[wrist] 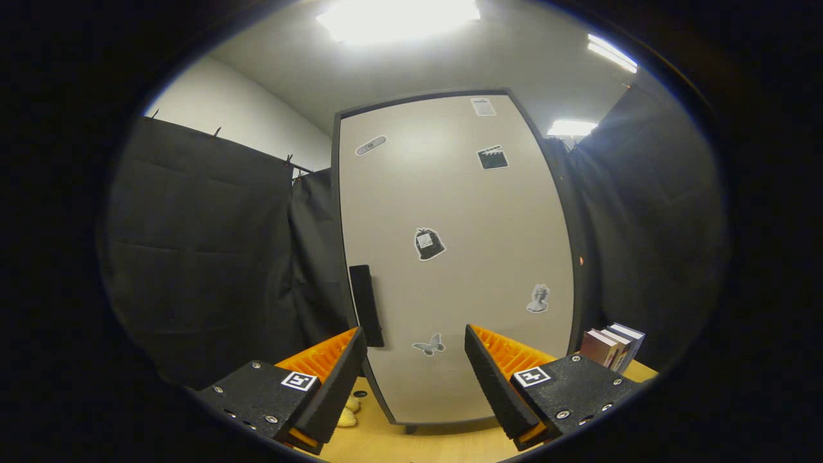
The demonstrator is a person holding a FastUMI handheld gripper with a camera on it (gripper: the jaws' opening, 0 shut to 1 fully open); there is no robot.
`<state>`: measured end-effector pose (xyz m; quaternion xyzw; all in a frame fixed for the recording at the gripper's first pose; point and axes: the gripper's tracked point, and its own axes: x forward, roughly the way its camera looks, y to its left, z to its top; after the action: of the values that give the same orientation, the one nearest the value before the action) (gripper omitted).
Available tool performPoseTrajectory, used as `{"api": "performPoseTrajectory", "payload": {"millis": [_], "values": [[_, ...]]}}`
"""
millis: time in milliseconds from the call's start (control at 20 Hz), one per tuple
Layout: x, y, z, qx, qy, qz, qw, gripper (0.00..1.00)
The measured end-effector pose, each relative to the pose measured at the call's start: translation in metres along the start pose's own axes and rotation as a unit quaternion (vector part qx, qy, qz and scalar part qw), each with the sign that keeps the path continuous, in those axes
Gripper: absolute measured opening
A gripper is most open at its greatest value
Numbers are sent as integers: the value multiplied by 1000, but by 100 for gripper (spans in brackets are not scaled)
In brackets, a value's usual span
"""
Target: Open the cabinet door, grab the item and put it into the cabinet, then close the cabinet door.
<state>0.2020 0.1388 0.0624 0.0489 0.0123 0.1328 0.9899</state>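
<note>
The hand-held gripper [415,360] is spread wide with nothing between its fingers, held above the light wooden desk [443,444]. Just beside the left finger, low on the desk, lies a small pale yellow soft item [348,413], partly hidden by that finger. Ahead of the fingers stands the tall beige cabinet [456,257], its dark-framed door shut, a black vertical handle [366,305] near its left edge and small stickers scattered across it. Beside the cabinet's right side several books [611,347] stand upright.
</note>
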Motion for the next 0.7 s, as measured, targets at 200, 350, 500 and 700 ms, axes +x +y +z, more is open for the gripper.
{"api": "performPoseTrajectory", "payload": {"millis": [200,350,500,700], "values": [[38,24,4,-11,0,11,1000,95],[64,35,1,-22,13,7,1000,95],[88,50,-9,-33,36,18,999,90],[115,61,-22,-48,45,12,998,75]]}}
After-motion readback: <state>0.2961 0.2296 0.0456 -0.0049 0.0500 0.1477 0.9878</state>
